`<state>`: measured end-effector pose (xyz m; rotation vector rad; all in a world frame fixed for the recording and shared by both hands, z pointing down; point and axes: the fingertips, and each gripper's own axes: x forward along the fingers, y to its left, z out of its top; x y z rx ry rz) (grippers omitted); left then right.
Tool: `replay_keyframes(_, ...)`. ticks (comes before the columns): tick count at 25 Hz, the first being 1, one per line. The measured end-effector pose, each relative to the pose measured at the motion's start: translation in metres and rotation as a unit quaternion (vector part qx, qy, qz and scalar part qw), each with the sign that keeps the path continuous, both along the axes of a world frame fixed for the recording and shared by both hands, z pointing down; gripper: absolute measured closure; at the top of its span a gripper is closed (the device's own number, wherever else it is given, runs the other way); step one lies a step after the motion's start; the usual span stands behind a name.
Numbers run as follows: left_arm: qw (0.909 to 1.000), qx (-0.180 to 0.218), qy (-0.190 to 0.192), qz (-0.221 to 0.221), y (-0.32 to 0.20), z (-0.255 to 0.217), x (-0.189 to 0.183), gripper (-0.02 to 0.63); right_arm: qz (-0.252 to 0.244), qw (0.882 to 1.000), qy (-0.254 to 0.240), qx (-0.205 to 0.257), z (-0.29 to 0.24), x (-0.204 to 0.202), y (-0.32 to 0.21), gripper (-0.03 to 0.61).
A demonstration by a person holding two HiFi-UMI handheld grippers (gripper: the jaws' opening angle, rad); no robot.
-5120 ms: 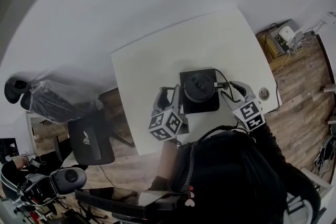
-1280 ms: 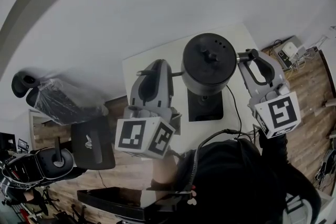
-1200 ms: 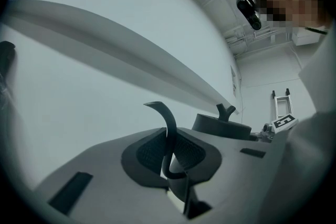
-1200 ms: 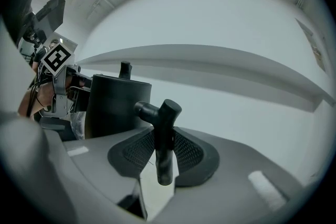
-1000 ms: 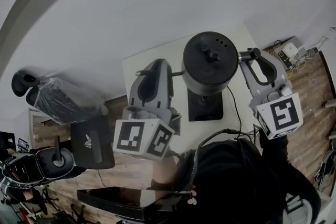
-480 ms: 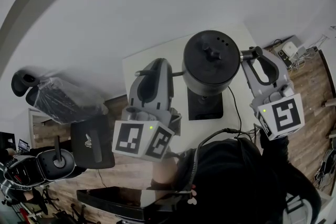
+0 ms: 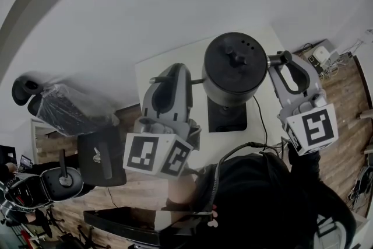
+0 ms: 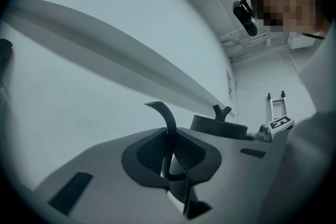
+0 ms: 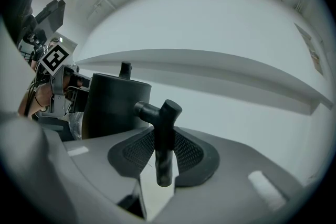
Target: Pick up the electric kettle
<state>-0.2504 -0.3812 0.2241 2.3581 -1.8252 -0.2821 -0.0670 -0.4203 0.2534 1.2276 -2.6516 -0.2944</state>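
Observation:
The black electric kettle (image 7: 233, 67) hangs in the air above its square black base (image 7: 227, 115) on the white table (image 7: 233, 140). My left gripper (image 7: 191, 83) is shut on the kettle's thin curved spout (image 8: 169, 123), which runs up between the pads (image 8: 149, 152). My right gripper (image 7: 278, 61) is shut on the kettle's black T-shaped handle (image 9: 164, 128). The kettle's body (image 9: 115, 107) shows to the left in the right gripper view; its lid and knob (image 8: 219, 124) show to the right in the left gripper view.
A cord (image 7: 257, 119) runs from the base over the table's near edge. An office chair (image 7: 102, 154) stands on the wooden floor at the left. A box of electronics (image 7: 317, 52) sits on the floor at the right.
Five seconds ago the kettle stood on its base with both grippers beside it; now it is lifted well above the base. Over the last second nothing has visibly moved.

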Motion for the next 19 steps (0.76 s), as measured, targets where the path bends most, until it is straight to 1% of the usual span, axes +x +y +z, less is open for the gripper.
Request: replay_keyframes(19, 1.0000, 0.005, 0.004, 0.000, -0.0007, 0.0018, 0.0010, 0.591, 0.005, 1.000, 0.002, 0.006, 0.0004, 0.0012, -0.0008, 0.477)
